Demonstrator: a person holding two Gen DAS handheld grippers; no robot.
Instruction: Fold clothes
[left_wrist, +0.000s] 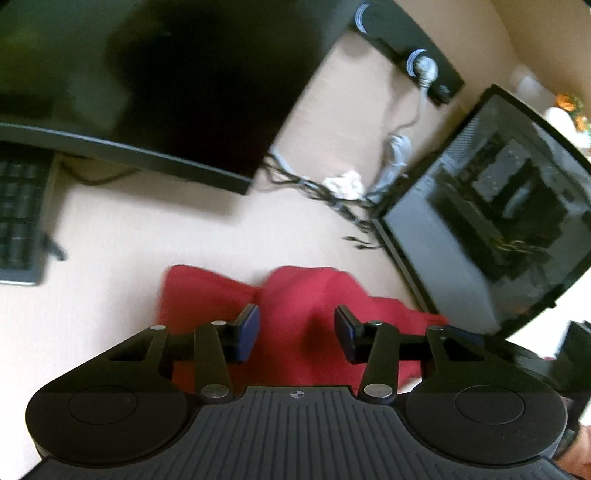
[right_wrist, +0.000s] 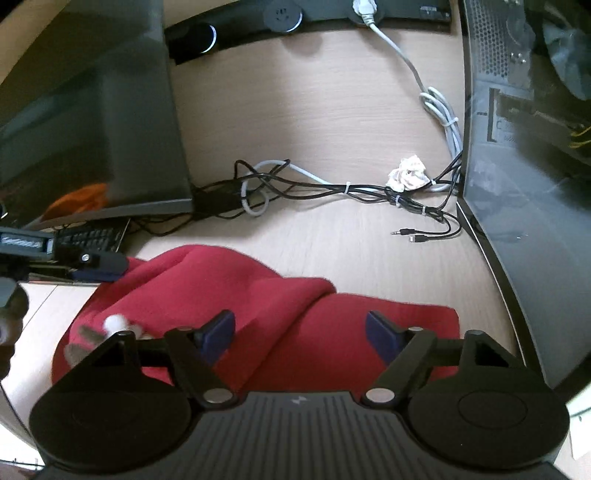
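Note:
A red garment (left_wrist: 295, 314) lies rumpled on the light wooden desk (left_wrist: 110, 240). My left gripper (left_wrist: 297, 332) is open just above it, blue pads on either side of a raised fold, holding nothing. In the right wrist view the same garment (right_wrist: 258, 306) shows a white and grey printed patch (right_wrist: 107, 328) at its left. My right gripper (right_wrist: 301, 336) is open above the garment's near edge, empty. The left gripper's finger (right_wrist: 99, 264) shows at the garment's far left corner.
A monitor (right_wrist: 92, 122) stands at back left with a keyboard (left_wrist: 18, 214) below it. A PC case (right_wrist: 528, 184) stands to the right. Tangled cables (right_wrist: 332, 188) and a crumpled tissue (right_wrist: 408, 173) lie behind the garment. A power strip (right_wrist: 295, 14) runs along the back.

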